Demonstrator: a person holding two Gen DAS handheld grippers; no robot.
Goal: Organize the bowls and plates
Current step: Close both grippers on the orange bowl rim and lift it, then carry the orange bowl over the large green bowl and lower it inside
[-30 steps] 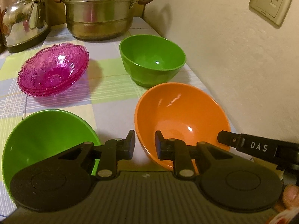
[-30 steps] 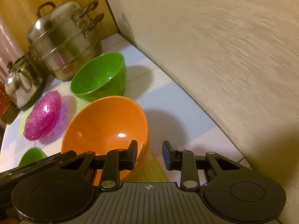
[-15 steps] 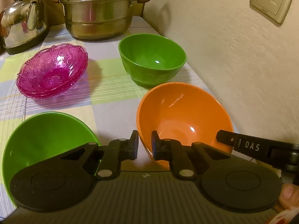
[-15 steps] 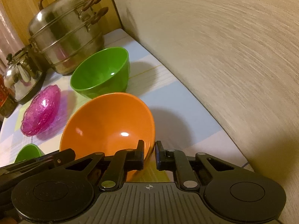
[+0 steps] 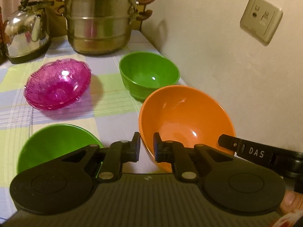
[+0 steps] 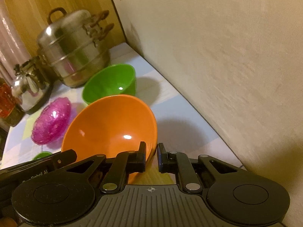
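An orange bowl (image 5: pixel 185 121) is tilted and lifted off the checked cloth. My left gripper (image 5: pixel 146 147) is shut on its near left rim. My right gripper (image 6: pixel 151 156) is shut on its right rim, and the bowl fills the middle of the right wrist view (image 6: pixel 111 126). A small green bowl (image 5: pixel 149 73) stands behind it near the wall. A stack of pink glass bowls (image 5: pixel 57 87) sits to the left. A second green bowl (image 5: pixel 55 145) lies close under my left gripper's left side.
A steel steamer pot (image 5: pixel 102 20) and a steel kettle (image 5: pixel 28 32) stand at the back of the table. The wall (image 5: pixel 236 75) with a socket (image 5: pixel 261 19) runs along the right edge. A red tin (image 6: pixel 6 102) stands at the far left.
Both grippers closed on the orange bowl's rim from either side. The bowl has lifted and tilted, and both views have risen.
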